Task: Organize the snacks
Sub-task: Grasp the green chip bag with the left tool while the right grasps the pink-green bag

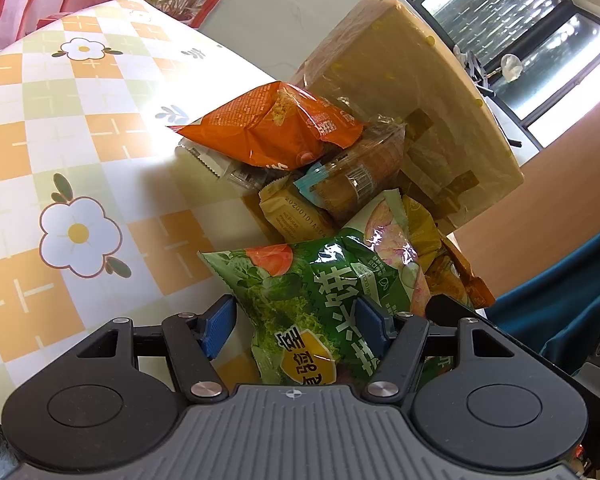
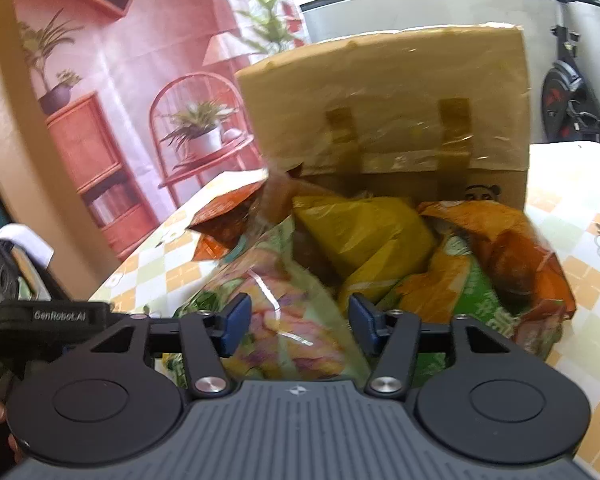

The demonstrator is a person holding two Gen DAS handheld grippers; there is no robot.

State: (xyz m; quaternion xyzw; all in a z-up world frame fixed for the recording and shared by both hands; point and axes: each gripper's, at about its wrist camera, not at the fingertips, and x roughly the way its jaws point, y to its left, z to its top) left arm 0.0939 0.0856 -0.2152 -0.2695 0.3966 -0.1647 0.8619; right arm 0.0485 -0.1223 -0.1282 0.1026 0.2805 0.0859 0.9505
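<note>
Between the parted fingers of the left tool [image 1: 294,330] a green bag [image 1: 320,300] is seen; the right pad [image 1: 370,330] lies against the bag's edge, while the left pad [image 1: 220,330] is kept clear of it, so no grip is shown. Just beyond this tool a tan packet [image 1: 288,216] and a clear-wrapped cake [image 1: 360,176] are piled, with an orange bag [image 1: 276,128] set on top farther off. Behind them the raised flap of a box [image 1: 412,92] is seen. The pile is carried on a checked, flowered worktop [image 1: 80,140], which spreads to the tool's left. The right tool [image 2: 294,326] is likewise held open above a glossy, blurred packet [image 2: 284,320]; whether that packet is touched cannot be told. Ahead of it a yellow bag [image 2: 360,232] lies inside the box.
</note>
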